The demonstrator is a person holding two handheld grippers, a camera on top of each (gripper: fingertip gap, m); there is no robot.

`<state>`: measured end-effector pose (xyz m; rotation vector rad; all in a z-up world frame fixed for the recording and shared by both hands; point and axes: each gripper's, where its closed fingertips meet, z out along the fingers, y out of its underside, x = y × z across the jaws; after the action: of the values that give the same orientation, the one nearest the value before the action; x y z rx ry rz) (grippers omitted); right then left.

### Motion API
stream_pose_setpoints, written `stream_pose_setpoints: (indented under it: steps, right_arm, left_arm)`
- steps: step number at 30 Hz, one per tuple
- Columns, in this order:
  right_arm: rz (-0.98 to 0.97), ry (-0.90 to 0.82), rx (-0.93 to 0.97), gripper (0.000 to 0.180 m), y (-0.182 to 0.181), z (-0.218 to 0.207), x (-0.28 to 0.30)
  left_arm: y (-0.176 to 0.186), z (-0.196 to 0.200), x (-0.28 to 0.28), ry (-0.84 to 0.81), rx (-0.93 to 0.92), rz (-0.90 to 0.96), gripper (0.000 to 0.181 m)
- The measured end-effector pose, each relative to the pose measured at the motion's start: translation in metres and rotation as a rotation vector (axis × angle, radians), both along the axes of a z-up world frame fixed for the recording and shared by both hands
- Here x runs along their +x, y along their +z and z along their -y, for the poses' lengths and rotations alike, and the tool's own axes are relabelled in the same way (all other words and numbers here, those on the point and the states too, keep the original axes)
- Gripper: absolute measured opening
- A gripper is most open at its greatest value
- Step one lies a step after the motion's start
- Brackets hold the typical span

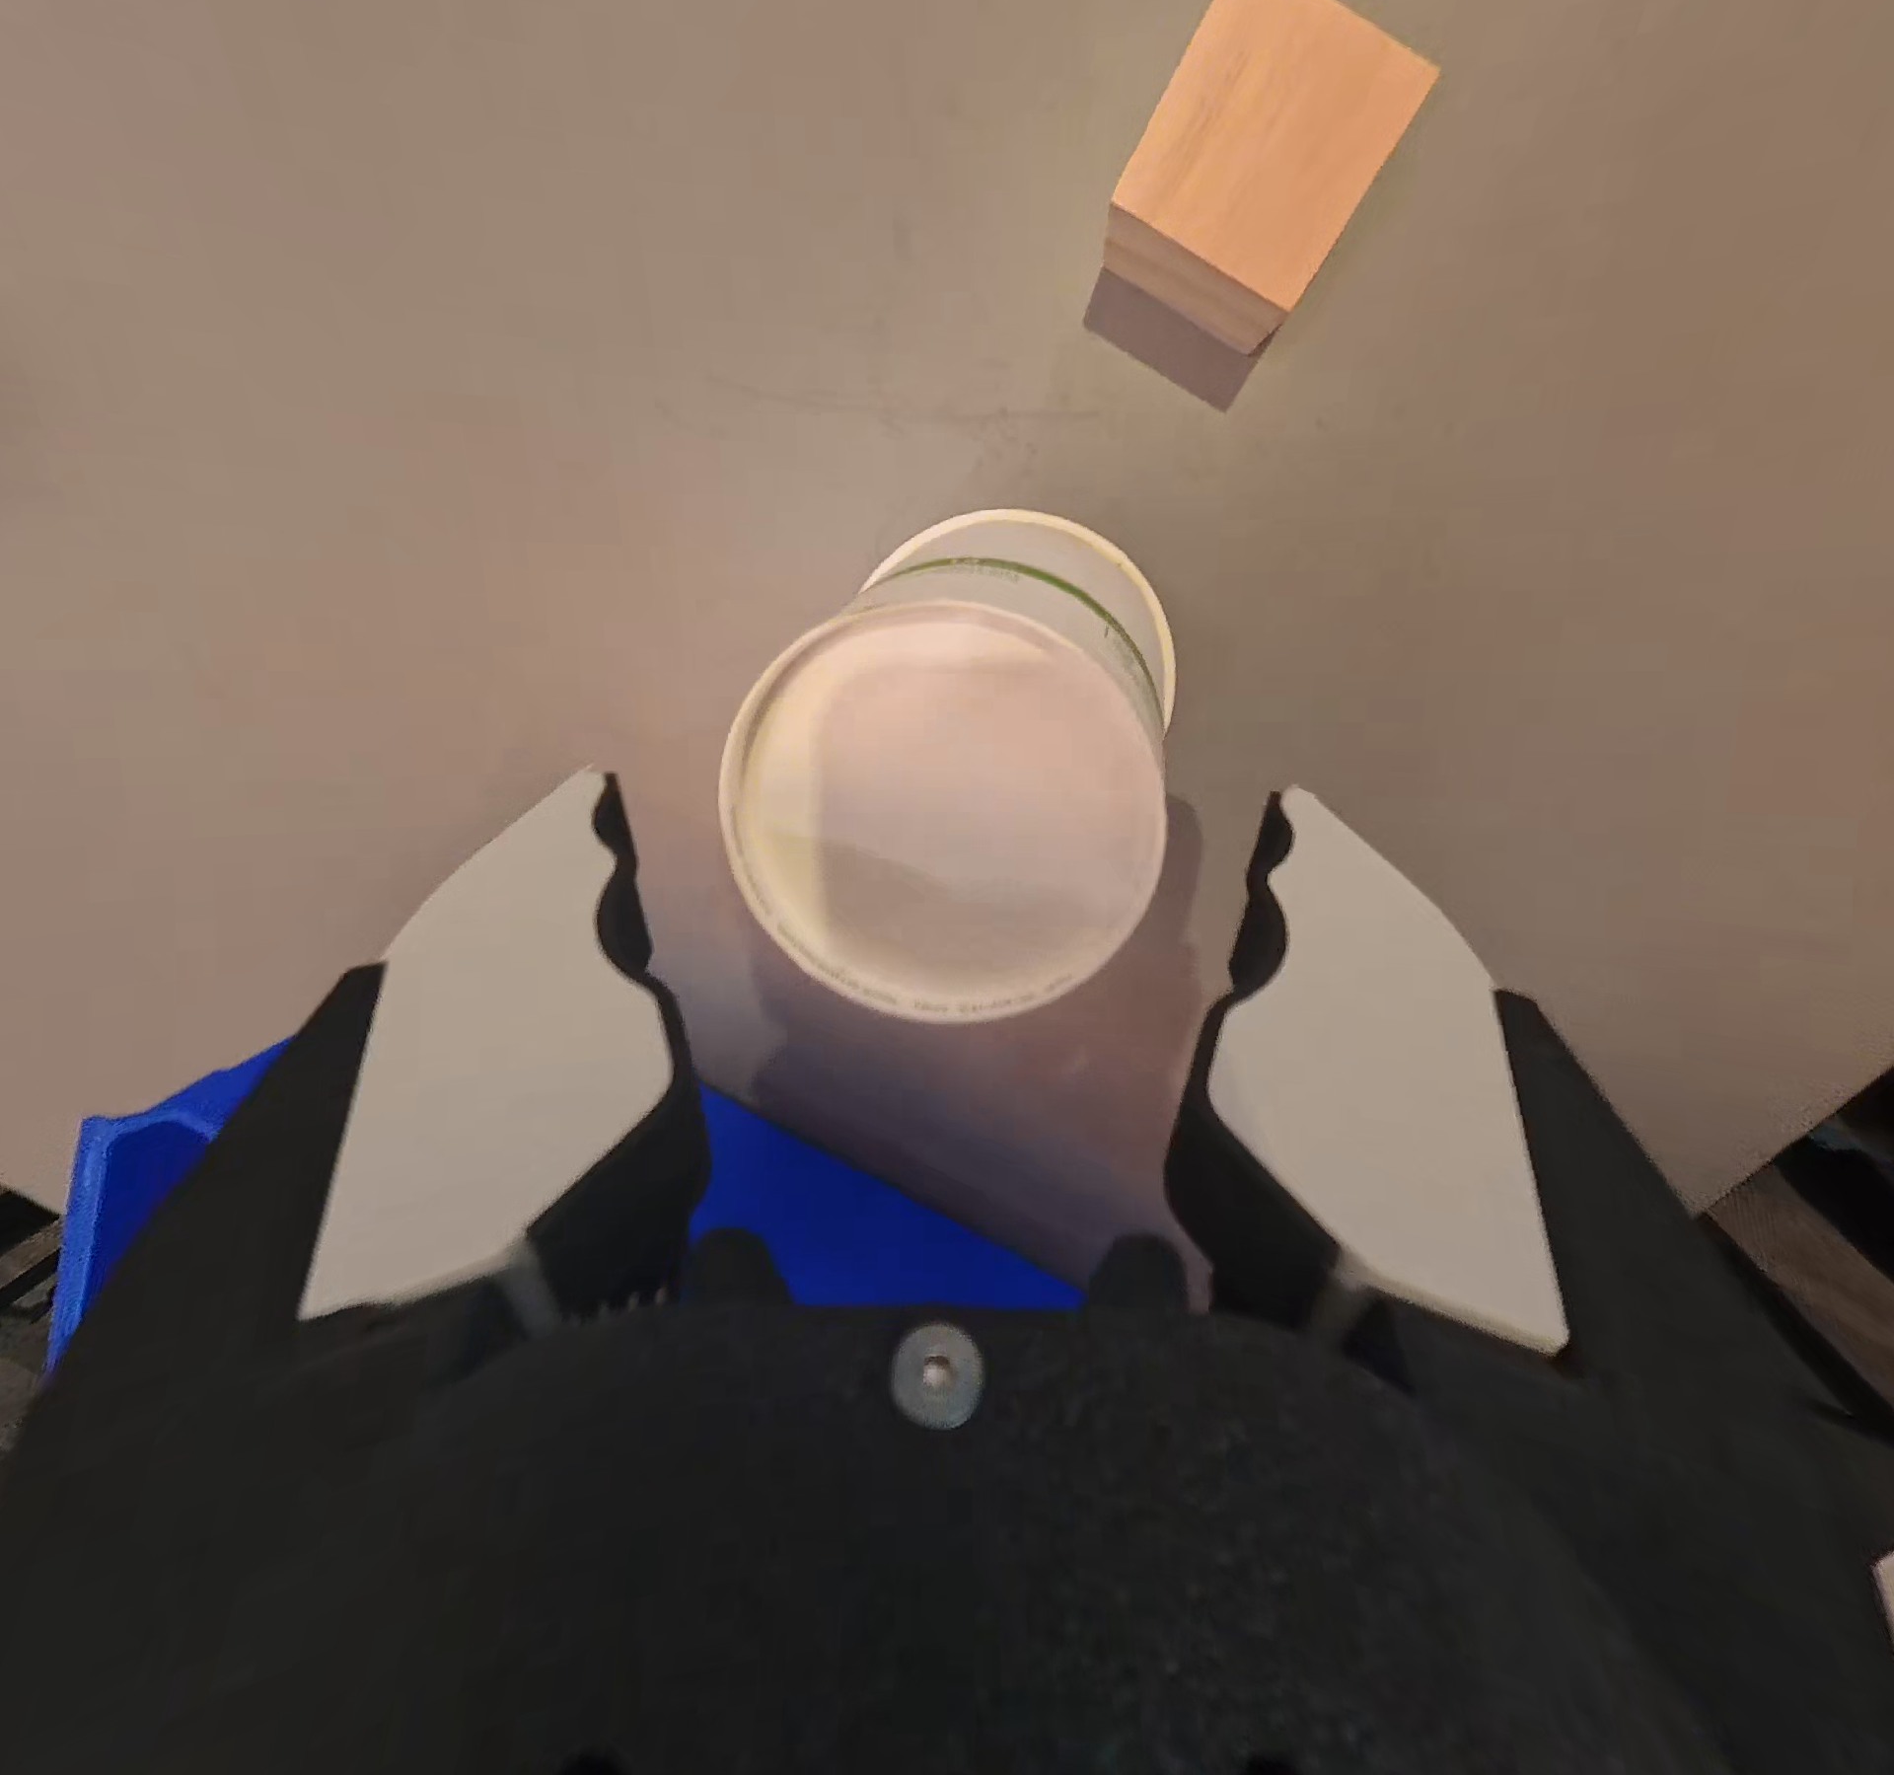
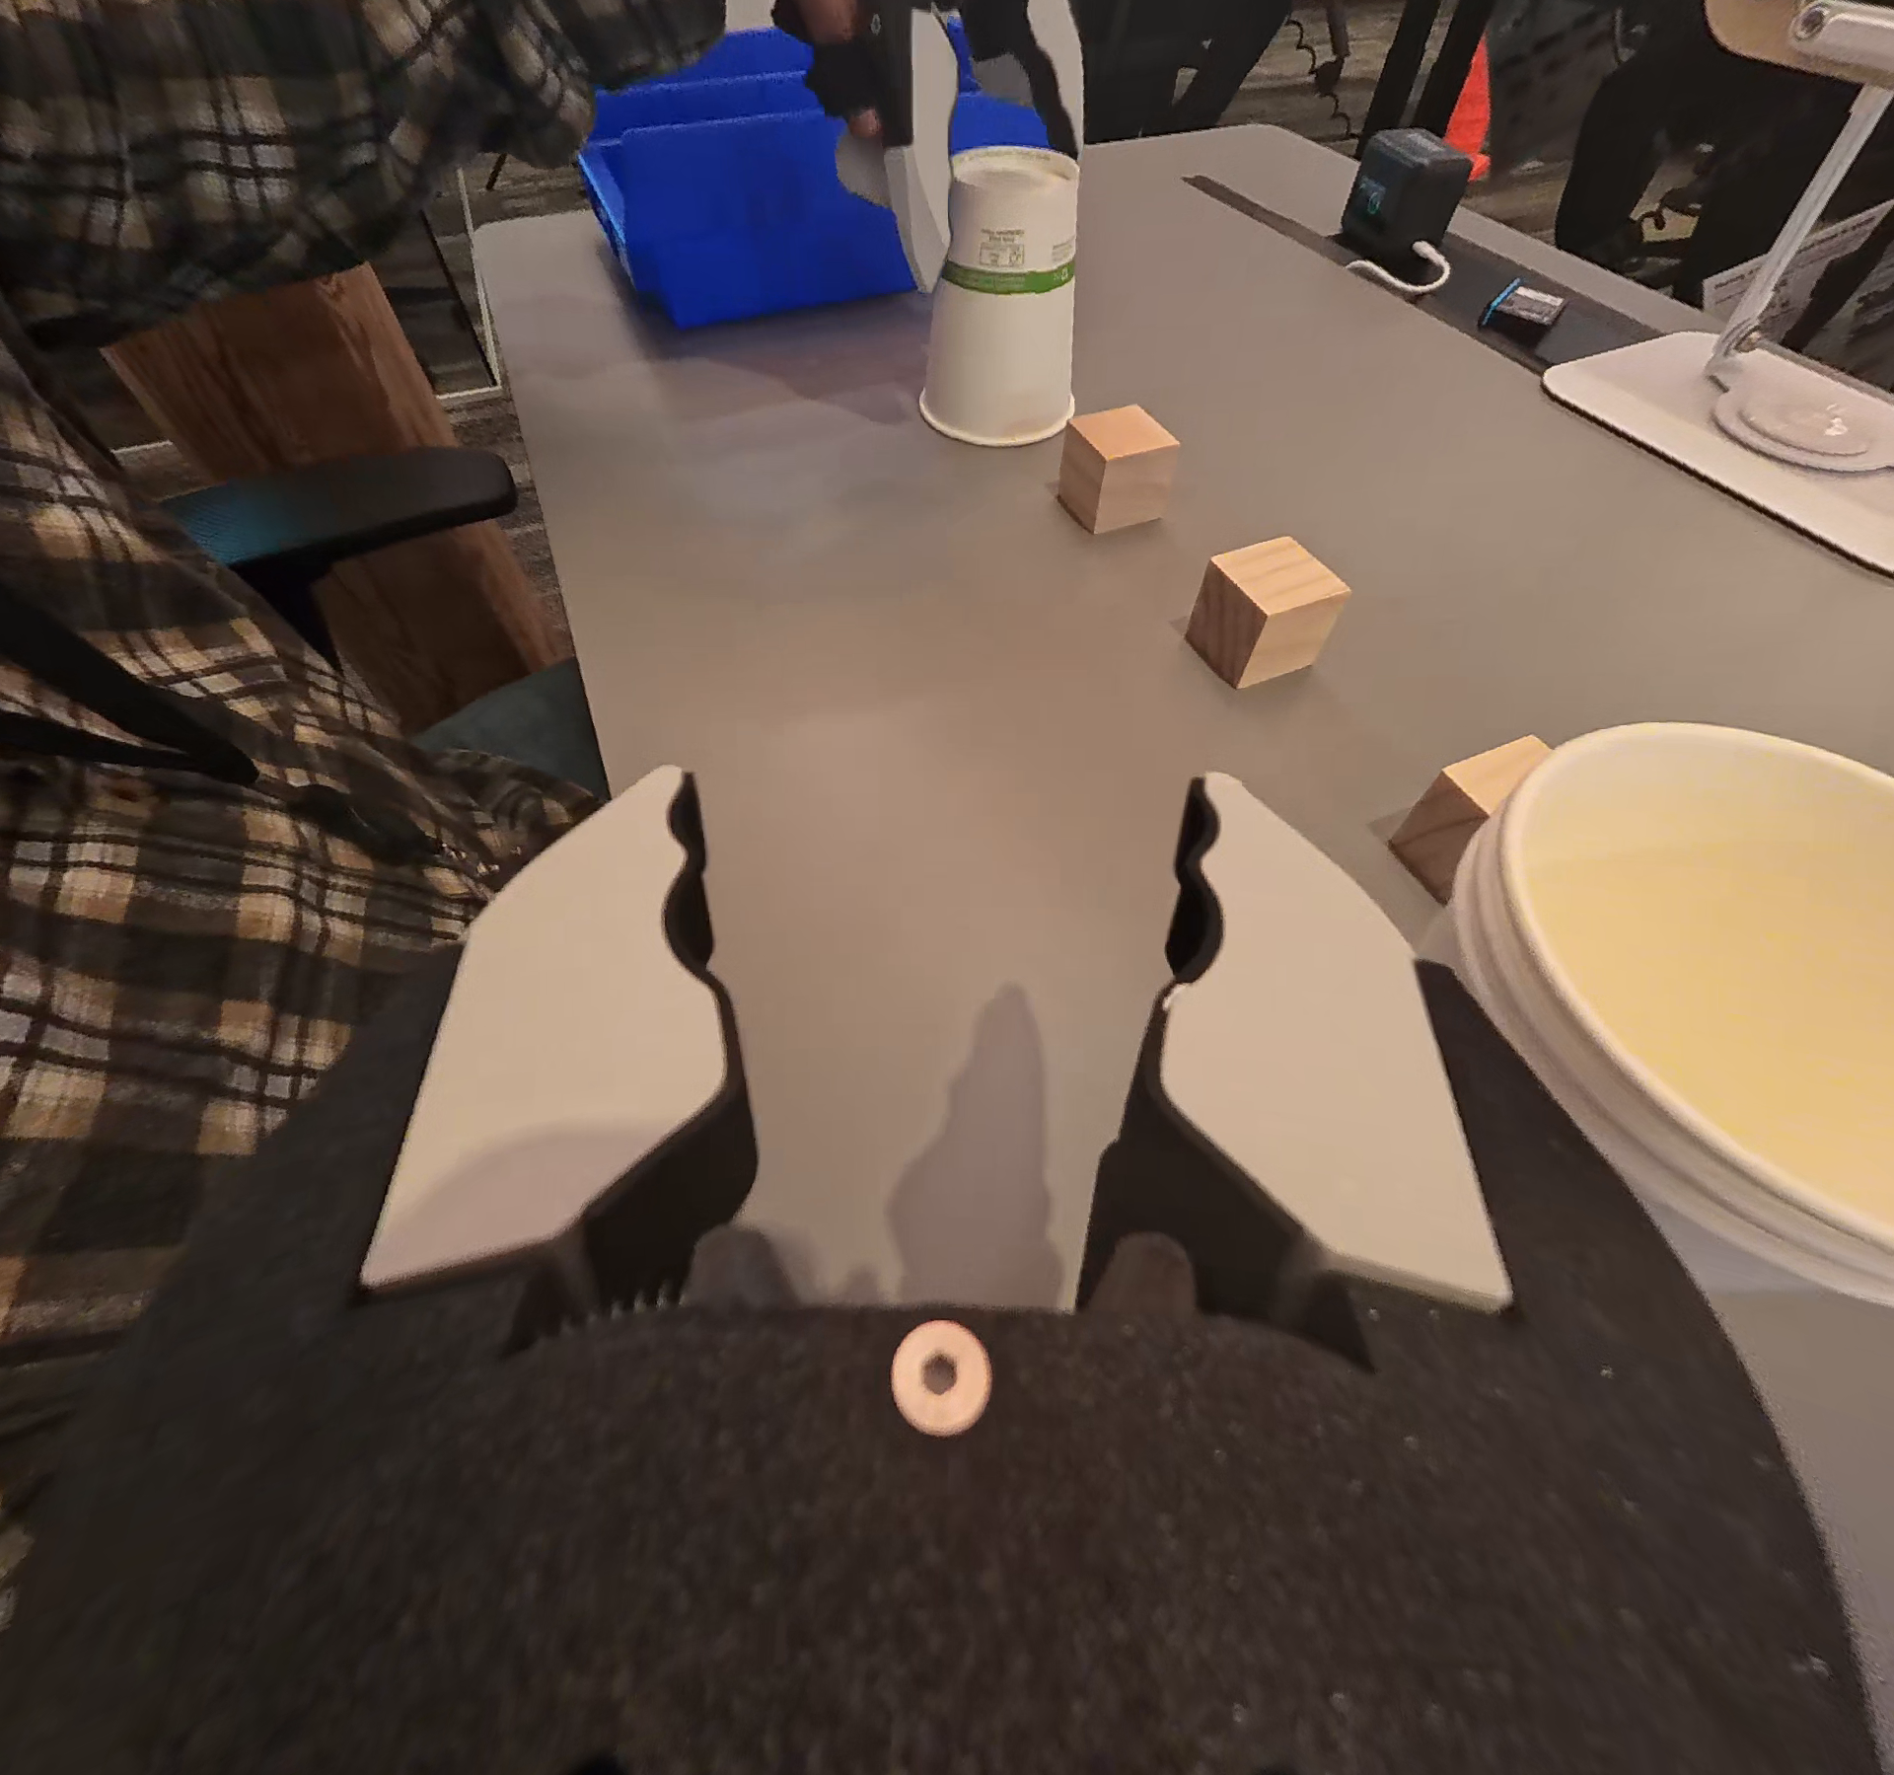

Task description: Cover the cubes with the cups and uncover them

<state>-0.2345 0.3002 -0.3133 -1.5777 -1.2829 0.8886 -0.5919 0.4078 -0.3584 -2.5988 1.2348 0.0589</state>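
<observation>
An upside-down white paper cup (image 1: 943,772) with a green band stands on the grey table (image 1: 410,393). My left gripper (image 1: 938,783) is open above it, fingers either side of its top and apart from it. What the cup covers is hidden. One wooden cube (image 1: 1271,147) lies beyond it. In the right wrist view the same cup (image 2: 999,311) stands under the left gripper (image 2: 989,137). A row of three cubes (image 2: 1117,467), (image 2: 1268,610), (image 2: 1455,813) runs toward an upright white cup (image 2: 1681,988), which partly hides the nearest. My right gripper (image 2: 941,788) is open and empty over bare table.
A blue bin (image 2: 758,209) sits at the table's far left corner, also in the left wrist view (image 1: 871,1224). A person in a plaid shirt (image 2: 205,86) sits along the left edge. A black device (image 2: 1404,188) and a white stand base (image 2: 1722,434) lie at the right.
</observation>
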Motion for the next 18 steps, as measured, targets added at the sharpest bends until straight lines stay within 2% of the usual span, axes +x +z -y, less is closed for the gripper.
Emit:
stream_pose_setpoints:
  steps: [2, 3, 8, 15, 18]
  right_arm:
    - [-0.006, -0.001, -0.005, 0.089, 0.0, 0.0, -0.001]
    - [-0.005, -0.001, -0.007, 0.089, 0.0, 0.0, -0.001]
    - [-0.003, -0.002, -0.014, 0.089, -0.002, 0.0, 0.001]
    - [-0.045, -0.004, -0.011, 0.088, 0.002, 0.001, -0.002]
    - [-0.1, -0.022, -0.013, 0.086, 0.01, -0.002, -0.006]
  left_arm:
    - [-0.005, 0.0, 0.001, -0.004, -0.025, 0.002, 0.102]
    - [-0.007, 0.0, 0.002, -0.008, -0.035, 0.007, 0.087]
    - [0.005, -0.004, -0.002, 0.018, -0.001, 0.057, 0.084]
    - [0.08, -0.004, -0.011, 0.097, 0.18, 0.272, 0.084]
    - [0.125, -0.001, -0.005, 0.143, 0.319, 0.46, 0.084]
